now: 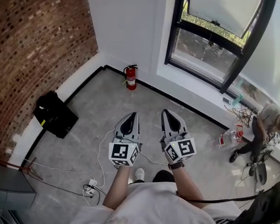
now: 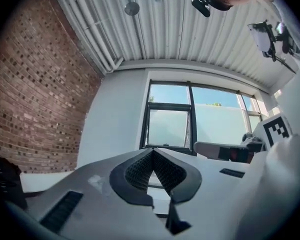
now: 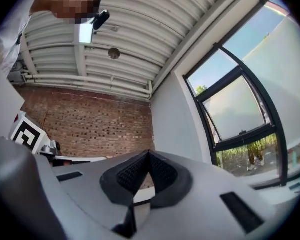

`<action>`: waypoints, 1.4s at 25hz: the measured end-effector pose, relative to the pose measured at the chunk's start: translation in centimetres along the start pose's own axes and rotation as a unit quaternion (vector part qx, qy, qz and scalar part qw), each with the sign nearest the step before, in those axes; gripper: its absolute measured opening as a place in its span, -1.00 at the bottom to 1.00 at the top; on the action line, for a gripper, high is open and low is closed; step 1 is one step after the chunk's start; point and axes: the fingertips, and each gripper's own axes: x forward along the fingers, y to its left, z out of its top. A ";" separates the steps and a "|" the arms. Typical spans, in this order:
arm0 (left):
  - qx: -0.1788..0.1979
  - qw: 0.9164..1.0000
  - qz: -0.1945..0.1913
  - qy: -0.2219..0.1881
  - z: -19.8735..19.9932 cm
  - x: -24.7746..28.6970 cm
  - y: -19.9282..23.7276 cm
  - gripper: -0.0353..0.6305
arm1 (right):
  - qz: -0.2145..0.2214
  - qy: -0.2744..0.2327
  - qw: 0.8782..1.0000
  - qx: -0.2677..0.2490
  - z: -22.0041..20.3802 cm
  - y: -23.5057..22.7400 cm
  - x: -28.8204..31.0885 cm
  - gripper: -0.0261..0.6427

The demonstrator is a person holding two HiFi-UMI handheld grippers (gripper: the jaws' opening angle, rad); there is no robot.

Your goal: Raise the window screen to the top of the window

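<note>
The black-framed window [image 1: 214,36] is set in the white wall ahead and to the right, with a frosted white screen panel [image 1: 221,6] in its tilted sash. Both grippers are held side by side in mid-air over the concrete floor, well short of the window. My left gripper [image 1: 131,116] is shut with nothing between its jaws, and so is my right gripper [image 1: 167,113]. In the left gripper view the shut tips [image 2: 152,151] point at the window [image 2: 170,126]. In the right gripper view the shut tips [image 3: 149,154] point at the wall corner, left of the window [image 3: 237,109].
A red fire extinguisher [image 1: 130,77] stands against the white wall below the window's left side. A black bag [image 1: 55,114] lies by the brick wall [image 1: 32,41]. A power strip with cables [image 1: 90,186] is on the floor. A person [image 1: 266,125] sits at the right among tools.
</note>
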 end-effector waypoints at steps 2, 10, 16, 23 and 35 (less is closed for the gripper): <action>-0.004 1.000 -0.016 0.019 -1.3 2.4 0.8 -0.90 | -0.002 0.017 1.000 0.003 -1.5 -0.5 1.3 -0.92; -0.004 0.995 -0.089 0.040 -5.2 14.6 -3.1 -0.90 | -0.004 0.034 0.999 -0.036 -3.6 -10.0 5.2 -0.92; -0.002 0.992 -0.121 0.035 -5.5 28.2 -4.0 -0.90 | -0.048 -0.011 0.998 -0.040 -1.9 -21.0 12.4 -0.92; 0.004 0.990 -0.139 0.007 -5.1 42.1 -7.6 -0.90 | -0.095 -0.010 0.991 -0.098 0.7 -34.2 16.7 -0.92; -0.023 0.980 -0.186 0.063 -11.9 57.3 -10.6 -0.90 | -0.158 0.055 0.984 -0.061 -4.8 -48.7 21.4 -0.92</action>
